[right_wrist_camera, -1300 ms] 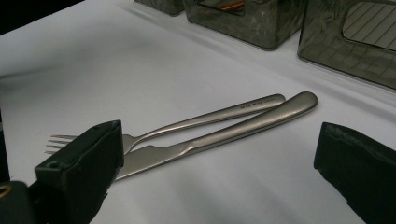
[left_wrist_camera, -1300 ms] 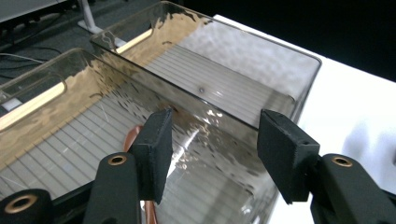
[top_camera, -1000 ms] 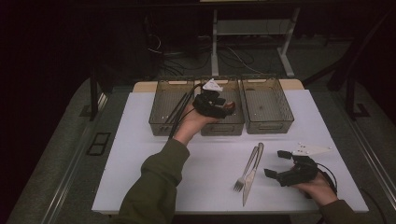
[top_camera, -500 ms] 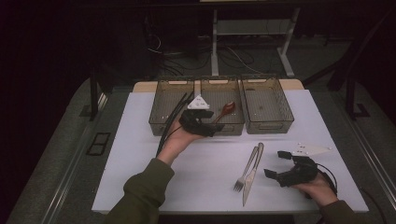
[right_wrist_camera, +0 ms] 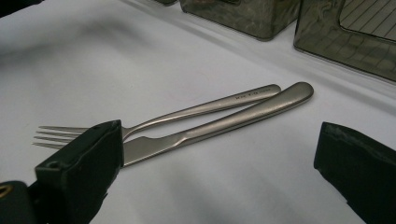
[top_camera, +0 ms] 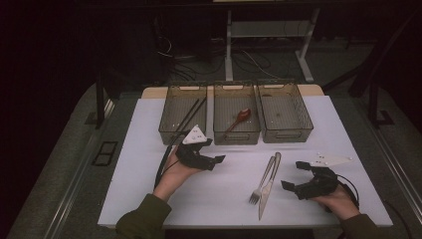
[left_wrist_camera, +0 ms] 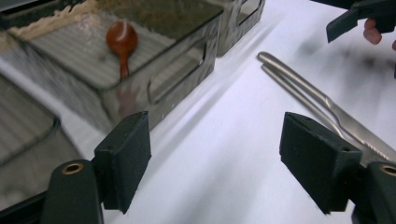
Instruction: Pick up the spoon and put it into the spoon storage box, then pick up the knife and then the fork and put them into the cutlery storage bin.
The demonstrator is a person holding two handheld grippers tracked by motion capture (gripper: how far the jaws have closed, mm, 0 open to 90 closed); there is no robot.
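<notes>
A brown spoon [top_camera: 241, 117] lies in the middle tray [top_camera: 237, 136]; the left gripper view has the spoon [left_wrist_camera: 121, 40] inside that tray [left_wrist_camera: 173, 86]. My left gripper [top_camera: 216, 162] hovers over the white mat in front of the trays, pointing right. Its jaws have just been opening, and nothing is between them [left_wrist_camera: 219, 163]. A fork [top_camera: 263, 180] and a knife [top_camera: 267, 194] lie side by side on the mat. My right gripper [top_camera: 292, 175] stands open just right of them, facing the fork [right_wrist_camera: 201, 109] and the knife [right_wrist_camera: 233, 122], with bare mat between its jaws [right_wrist_camera: 219, 177].
Black chopsticks [top_camera: 188, 115] lean in the left tray [top_camera: 170, 133]. The right tray [top_camera: 287, 135] holds nothing that I can see. The white mat [top_camera: 149, 189] ends near the person's forearms. Dark floor and desk legs lie beyond the table.
My left gripper has drawn back from over the middle tray toward the near left and come lower. The spoon now lies uncovered in that tray. My right gripper has stayed put.
</notes>
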